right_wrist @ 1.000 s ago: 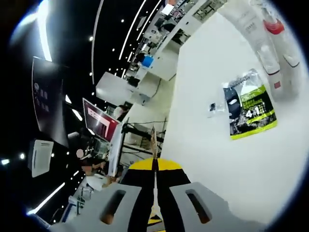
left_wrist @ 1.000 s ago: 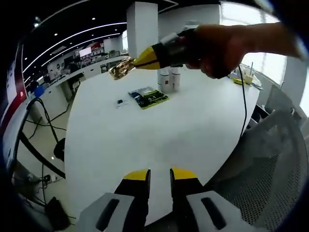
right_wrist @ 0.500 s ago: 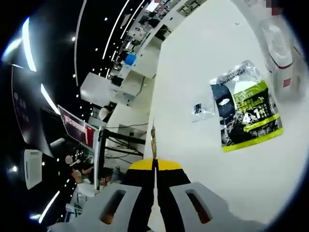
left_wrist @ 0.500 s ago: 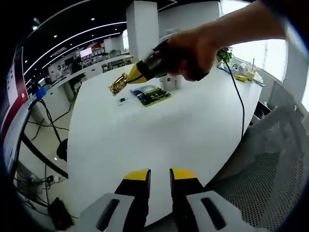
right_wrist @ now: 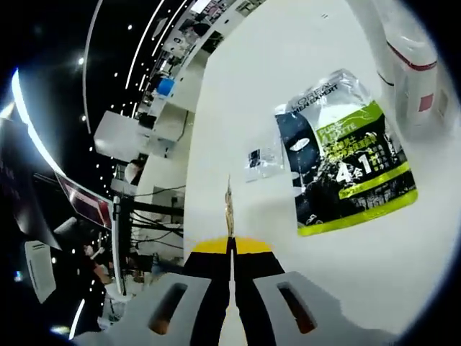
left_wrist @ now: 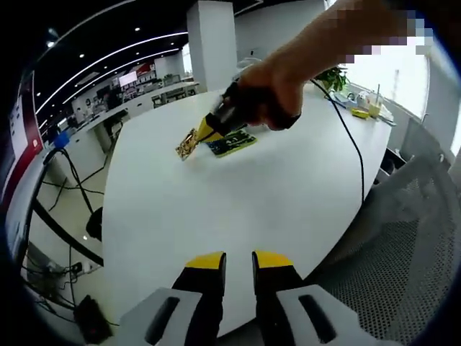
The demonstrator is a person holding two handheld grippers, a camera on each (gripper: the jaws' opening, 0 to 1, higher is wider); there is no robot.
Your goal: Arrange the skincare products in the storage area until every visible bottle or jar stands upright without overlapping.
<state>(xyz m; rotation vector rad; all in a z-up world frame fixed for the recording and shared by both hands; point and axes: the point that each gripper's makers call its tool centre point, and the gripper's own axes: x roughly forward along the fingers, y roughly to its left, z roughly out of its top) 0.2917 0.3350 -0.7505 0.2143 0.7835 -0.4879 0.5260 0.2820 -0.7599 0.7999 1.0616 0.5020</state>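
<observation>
My right gripper (left_wrist: 204, 134), held by a person's hand (left_wrist: 270, 94), hangs low over the white round table (left_wrist: 216, 209), shut on a thin gold sachet (left_wrist: 186, 145). In the right gripper view the same sachet (right_wrist: 229, 205) shows edge-on, rising from the closed jaws of my right gripper (right_wrist: 231, 245). A green and black packet (right_wrist: 346, 176) lies flat just to the right, with a small clear sachet (right_wrist: 261, 160) beside it. White bottles with red bands (right_wrist: 407, 65) stand past the packet. My left gripper (left_wrist: 238, 261) hovers at the table's near edge, open, nothing between its jaws.
A grey mesh chair (left_wrist: 403, 245) stands right of the table. A black cable (left_wrist: 354, 151) trails across the tabletop from the hand. A plant (left_wrist: 333, 76) and yellow items (left_wrist: 364, 112) sit at the far edge. Desks and black cables on the floor lie to the left.
The right gripper has come down and nearer with the gold sachet, now close above the table beside the green packet. The hand now hides the white bottles in the left gripper view.
</observation>
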